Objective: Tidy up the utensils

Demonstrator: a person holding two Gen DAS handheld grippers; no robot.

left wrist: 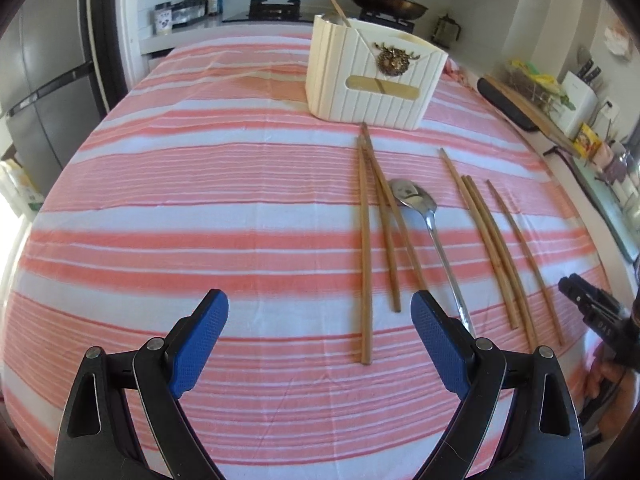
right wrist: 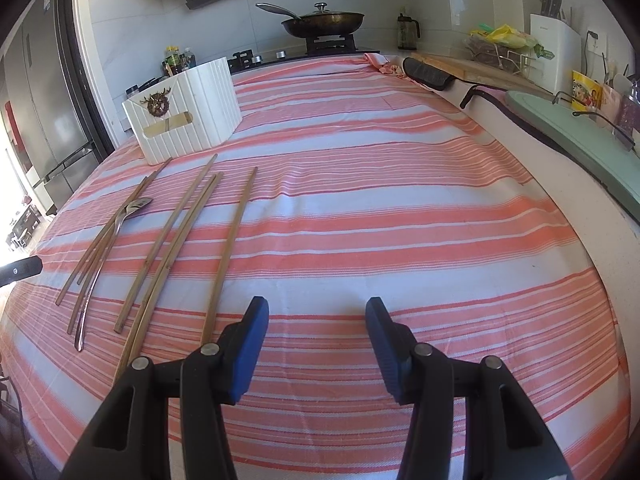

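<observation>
Several wooden chopsticks (left wrist: 364, 248) lie loose on the striped cloth, with a metal spoon (left wrist: 412, 196) between two groups of them. Behind them stands a white ribbed utensil holder (left wrist: 372, 76) with a chopstick and a spoon handle sticking out. My left gripper (left wrist: 320, 304) hovers open over the cloth, near the front ends of the left chopsticks. In the right wrist view the chopsticks (right wrist: 230, 254), spoon (right wrist: 136, 205) and holder (right wrist: 184, 112) are to the left. My right gripper (right wrist: 316, 308) is open over bare cloth, its left finger beside the nearest chopstick's end.
A pink and white striped cloth (right wrist: 400, 220) covers the table. A stove with a lidded pan (right wrist: 324, 24) stands behind it. To the right, a counter holds a cutting board (right wrist: 472, 68), a knife block (right wrist: 556, 48) and a green tray (right wrist: 580, 152). A fridge (left wrist: 44, 100) is on the left.
</observation>
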